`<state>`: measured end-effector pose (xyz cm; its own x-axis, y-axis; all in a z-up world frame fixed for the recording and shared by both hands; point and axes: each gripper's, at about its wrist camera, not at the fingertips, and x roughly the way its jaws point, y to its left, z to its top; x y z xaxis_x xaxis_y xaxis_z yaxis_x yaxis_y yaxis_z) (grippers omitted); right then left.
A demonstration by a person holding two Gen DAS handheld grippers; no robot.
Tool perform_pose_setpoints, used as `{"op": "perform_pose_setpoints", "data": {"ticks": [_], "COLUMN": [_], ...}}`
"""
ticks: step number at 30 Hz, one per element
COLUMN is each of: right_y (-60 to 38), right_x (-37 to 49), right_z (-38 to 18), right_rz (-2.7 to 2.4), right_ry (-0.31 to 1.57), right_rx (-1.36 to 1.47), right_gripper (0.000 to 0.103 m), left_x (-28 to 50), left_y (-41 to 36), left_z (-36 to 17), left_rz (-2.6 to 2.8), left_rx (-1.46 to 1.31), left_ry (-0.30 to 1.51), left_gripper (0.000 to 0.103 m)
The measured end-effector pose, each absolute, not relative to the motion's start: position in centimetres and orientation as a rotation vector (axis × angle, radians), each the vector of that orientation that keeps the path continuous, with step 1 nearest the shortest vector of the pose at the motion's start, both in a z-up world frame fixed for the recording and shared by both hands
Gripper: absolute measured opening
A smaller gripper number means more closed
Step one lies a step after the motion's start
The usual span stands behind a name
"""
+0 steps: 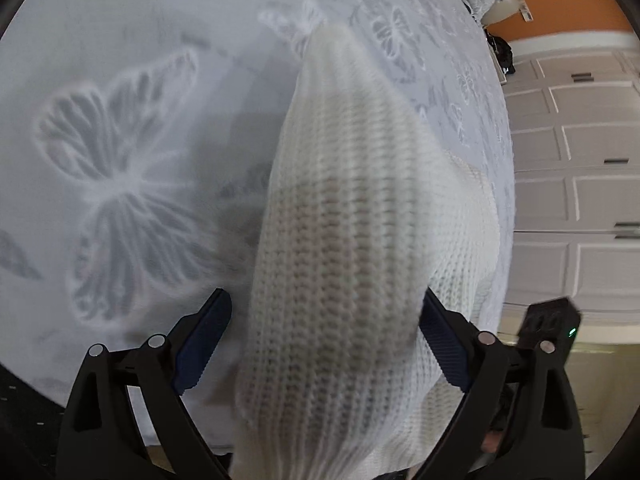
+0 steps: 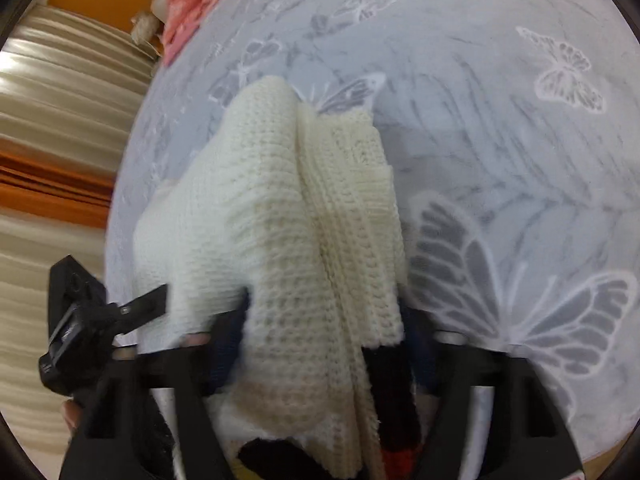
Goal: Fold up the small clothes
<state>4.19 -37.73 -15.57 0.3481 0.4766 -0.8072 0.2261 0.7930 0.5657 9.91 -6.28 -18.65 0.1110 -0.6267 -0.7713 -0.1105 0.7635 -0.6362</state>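
A cream knitted garment (image 1: 340, 240) hangs over a bed with a grey butterfly-print cover (image 1: 120, 140). In the left wrist view the knit lies bunched between the fingers of my left gripper (image 1: 324, 340), whose blue pads (image 1: 208, 336) stand wide apart on either side of it. In the right wrist view the same garment (image 2: 288, 220) is draped in folds between the fingers of my right gripper (image 2: 324, 344), which are also apart, with the knit covering most of the pads. The left gripper also shows at the lower left of the right wrist view (image 2: 92, 320).
The bed cover (image 2: 500, 140) fills most of both views. A pink cloth (image 2: 192, 4) lies at the bed's far corner. White panelled cupboard doors (image 1: 572, 180) stand to the right of the bed. Cream and orange curtains (image 2: 52, 140) hang on the left.
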Motion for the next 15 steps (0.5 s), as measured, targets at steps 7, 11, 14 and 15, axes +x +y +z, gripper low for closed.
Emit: {"op": "perform_pose_setpoints", "data": {"ticks": [7, 11, 14, 15], "right_y": [-36.0, -34.6, -32.2, -31.7], "right_x": [1.9, 0.6, -0.2, -0.2], "right_z": [-8.4, -2.3, 3.2, 4.3], "right_rz": [0.176, 0.221, 0.280, 0.294], "right_ry": [1.090, 0.975, 0.875, 0.857], "right_rx": [0.598, 0.585, 0.559, 0.554], "right_gripper": [0.033, 0.033, 0.033, 0.033], "left_x": [9.4, 8.3, 7.8, 7.6], "left_y": [-6.8, -5.7, -3.1, -2.0], "left_z": [-13.5, -7.5, -2.2, -0.3], "left_rz": [-0.570, -0.640, -0.693, -0.706], "left_rx": [-0.607, -0.538, -0.536, -0.522], "left_ry": [1.381, 1.276, 1.202, 1.170], "left_gripper": [0.040, 0.040, 0.041, 0.041]}}
